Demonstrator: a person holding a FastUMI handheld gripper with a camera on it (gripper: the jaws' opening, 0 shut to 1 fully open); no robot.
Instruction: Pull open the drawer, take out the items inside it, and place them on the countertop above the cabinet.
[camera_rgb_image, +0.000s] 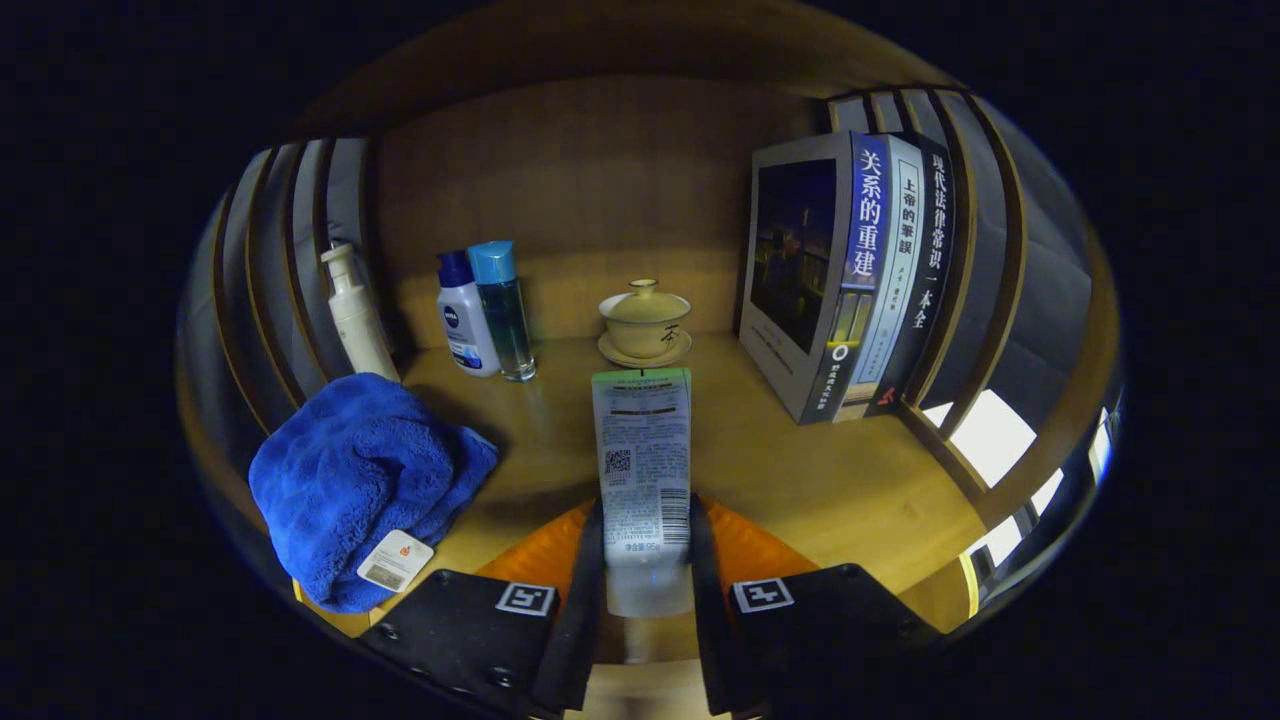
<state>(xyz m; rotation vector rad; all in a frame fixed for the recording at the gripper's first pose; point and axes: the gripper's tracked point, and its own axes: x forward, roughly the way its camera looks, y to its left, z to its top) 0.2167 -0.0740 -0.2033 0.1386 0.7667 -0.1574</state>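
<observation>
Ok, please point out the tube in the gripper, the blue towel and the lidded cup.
tube (642, 450): gripper view, printed back.
blue towel (360, 470): gripper view, middle of the folds.
lidded cup (645, 320): gripper view, bowl's side.

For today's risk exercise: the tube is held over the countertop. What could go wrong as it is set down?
1. The hand-held gripper grips the tube only at its lower end, so the tube might tip or slip on release.
2. The lidded teacup stands just beyond the tube's far end; pushing forward could knock it.
3. The blue towel lies close beside; drifting that way could leave the tube resting unevenly.
</observation>
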